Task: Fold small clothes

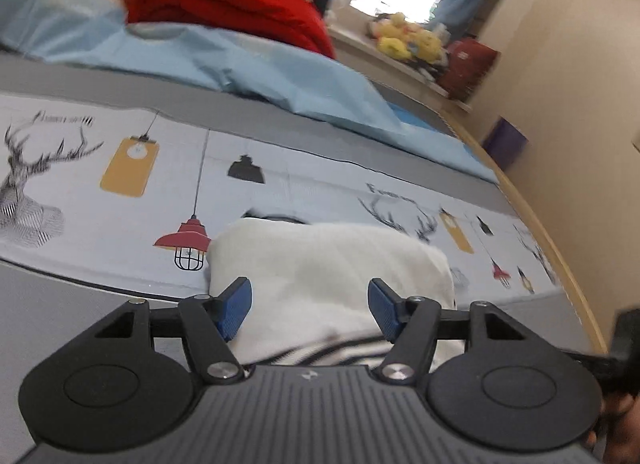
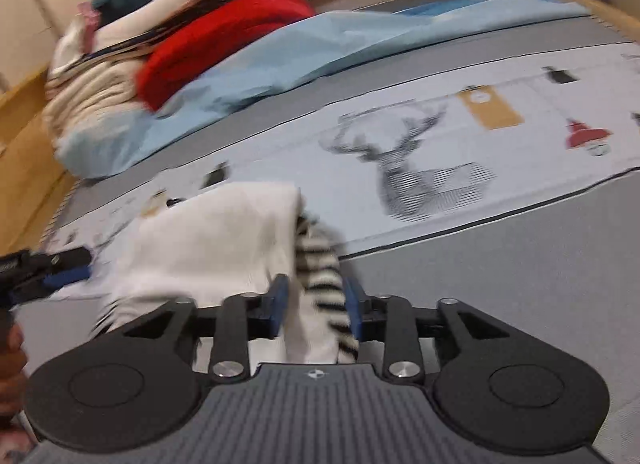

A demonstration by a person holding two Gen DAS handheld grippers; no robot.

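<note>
A white garment (image 1: pixel 328 264) (black-striped hem), a deer-and-lamp printed sheet (image 1: pixel 120 184), a red blanket (image 1: pixel 224 4).

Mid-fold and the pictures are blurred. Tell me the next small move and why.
Probably close the right gripper on the striped edge of the white garment, since that cloth lies between its pads, though a firm pinch is not clear. The left gripper stands open over the white part, so it likely needs to grip too before the fold continues.

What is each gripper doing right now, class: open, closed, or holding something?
Left gripper: open, pads apart above the white garment, not pressing on it.
Right gripper: striped cloth between its pads; grip cannot be told.
</note>
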